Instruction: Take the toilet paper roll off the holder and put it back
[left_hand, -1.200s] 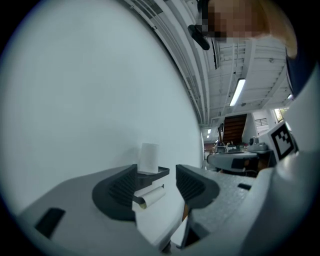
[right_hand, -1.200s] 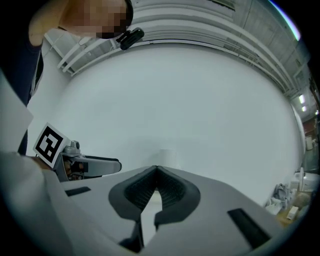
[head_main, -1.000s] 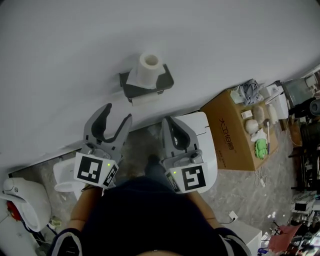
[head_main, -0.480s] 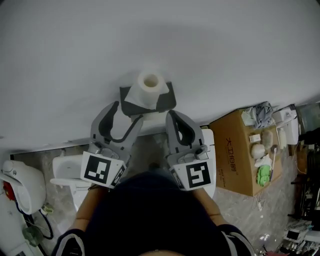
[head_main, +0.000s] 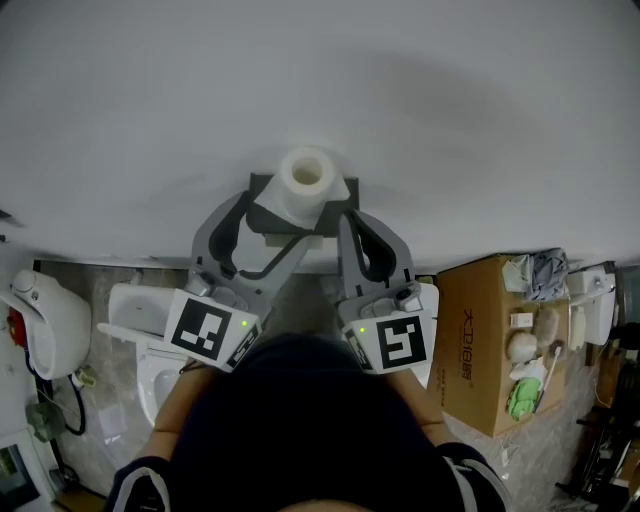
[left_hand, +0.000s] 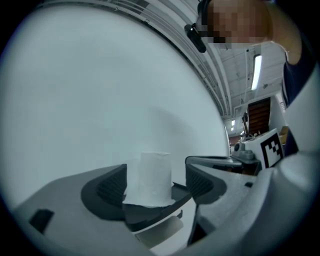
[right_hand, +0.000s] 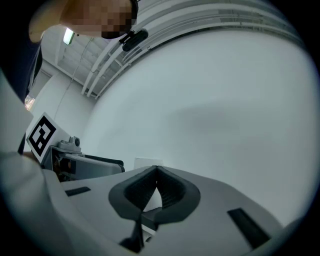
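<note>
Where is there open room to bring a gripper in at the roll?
Free: bare wall above and either side of the toilet paper roll. Crowded: the holder's front, where the left gripper, jaws just opened wider with the roll in line between them untouched, sits beside the shut right gripper.

Count from here:
- 1 toilet paper roll (left_hand: 150, 175), dead ahead, in line between the jaws of my left gripper (left_hand: 156, 171), which have just been opening, no contact.
- 1 holder (left_hand: 150, 213) under it.
- 2 grippers, counting my right gripper (right_hand: 156, 172).
- 1 cardboard box (head_main: 470, 330), right of the right jaws.
- 1 toilet (head_main: 135, 320), left of the left jaws.
</note>
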